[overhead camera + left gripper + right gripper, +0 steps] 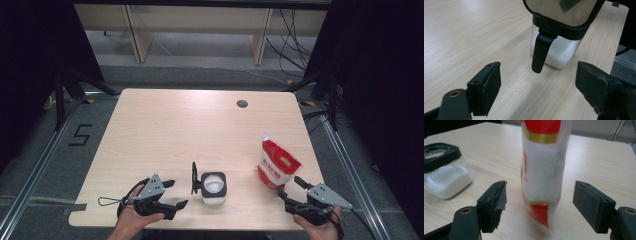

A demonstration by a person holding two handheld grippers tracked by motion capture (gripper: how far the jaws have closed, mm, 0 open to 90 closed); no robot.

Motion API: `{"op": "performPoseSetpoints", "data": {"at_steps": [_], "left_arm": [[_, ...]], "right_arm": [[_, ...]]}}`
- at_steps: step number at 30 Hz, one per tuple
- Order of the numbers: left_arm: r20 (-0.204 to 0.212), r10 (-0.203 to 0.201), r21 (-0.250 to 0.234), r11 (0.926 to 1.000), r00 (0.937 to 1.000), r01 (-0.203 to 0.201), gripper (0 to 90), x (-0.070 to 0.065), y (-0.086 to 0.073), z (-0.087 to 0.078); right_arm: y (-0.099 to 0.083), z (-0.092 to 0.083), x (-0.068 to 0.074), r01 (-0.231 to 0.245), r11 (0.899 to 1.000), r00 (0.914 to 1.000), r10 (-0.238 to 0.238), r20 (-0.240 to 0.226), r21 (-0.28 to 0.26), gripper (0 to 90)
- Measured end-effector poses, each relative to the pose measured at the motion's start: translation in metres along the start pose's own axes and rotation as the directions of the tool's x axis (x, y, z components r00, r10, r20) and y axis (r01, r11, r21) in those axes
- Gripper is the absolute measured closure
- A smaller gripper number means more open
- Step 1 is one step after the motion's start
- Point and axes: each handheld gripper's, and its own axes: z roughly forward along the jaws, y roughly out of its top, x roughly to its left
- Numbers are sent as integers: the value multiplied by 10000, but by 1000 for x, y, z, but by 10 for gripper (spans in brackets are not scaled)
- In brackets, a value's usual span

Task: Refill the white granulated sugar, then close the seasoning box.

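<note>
A clear square jar (214, 187) with a black rim stands near the table's front edge and holds white powder. Its hinged lid (194, 178) is swung up on its left side. My left gripper (179, 193) is open just left of the jar, with nothing between its jaws. In the left gripper view the jar (560, 53) and its hanging black latch (540, 50) are straight ahead of the left gripper (537, 72). A red and white bag (276, 162) stands upright at the right. My right gripper (540, 188) is open and the bag (542, 167) rises in the gap, clear of both pads.
The light wooden table (165, 125) has a round cable hole (242, 104) at the back right. Its front edge lies just under both hands. The jar (445, 175) sits to the left in the right gripper view. Dark stands flank the table.
</note>
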Motion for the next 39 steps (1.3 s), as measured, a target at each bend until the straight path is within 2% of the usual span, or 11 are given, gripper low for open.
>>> {"op": "performPoseSetpoints", "data": {"at_steps": [5, 6, 7, 9, 11, 12, 19, 23, 24, 30, 39], "left_arm": [[99, 131, -86, 9999, 9999, -130, 195, -1, 5, -1], [76, 164, -123, 9998, 9998, -163, 196, -2, 6, -1], [103, 128, -96, 9999, 9999, -127, 195, -2, 6, -2], [86, 70, -107, 9999, 9999, -69, 196, -4, 7, -2], [113, 292, -36, 9996, 9995, -292, 195, -3, 8, -3], [102, 270, -30, 9996, 9996, -270, 196, -4, 8, -3], [27, -143, -165, 9998, 9999, 143, 196, -6, 8, -4], [11, -141, -244, 9996, 9999, 142, 195, -5, 10, -5], [24, -155, -259, 9995, 9999, 155, 196, -5, 10, -5], [19, 178, -283, 9994, 9998, -177, 228, -1, 12, -6], [25, 404, -535, 9978, 9992, -402, 581, -1, 16, -12]], "right_arm": [[-4, -6, 5, -30, 9999, 10000, 31, -38, 116, 260], [-5, -9, 8, -413, 9987, 9991, 413, 24, 305, 258], [-6, -8, 7, -61, 9997, 9999, 64, -151, 225, 254], [-7, -12, 11, -362, 9985, 9993, 363, -11, 412, 252], [-8, -12, 9, 206, 9991, 9997, -202, -116, 380, 251], [-9, -14, 12, -208, 9986, 9998, 208, 1, 486, 249], [-10, -13, 15, 237, 9986, 9997, -235, -56, 476, 243], [-11, -13, 18, 206, 9973, 9996, -193, -181, 703, 242], [-11, -14, 22, -211, 9959, 9997, 222, -111, 877, 242], [-11, -13, 18, 237, 9973, 9997, -230, -107, 697, 243], [-10, -12, 21, 390, 9968, 9992, -381, -150, 701, 247]]}}
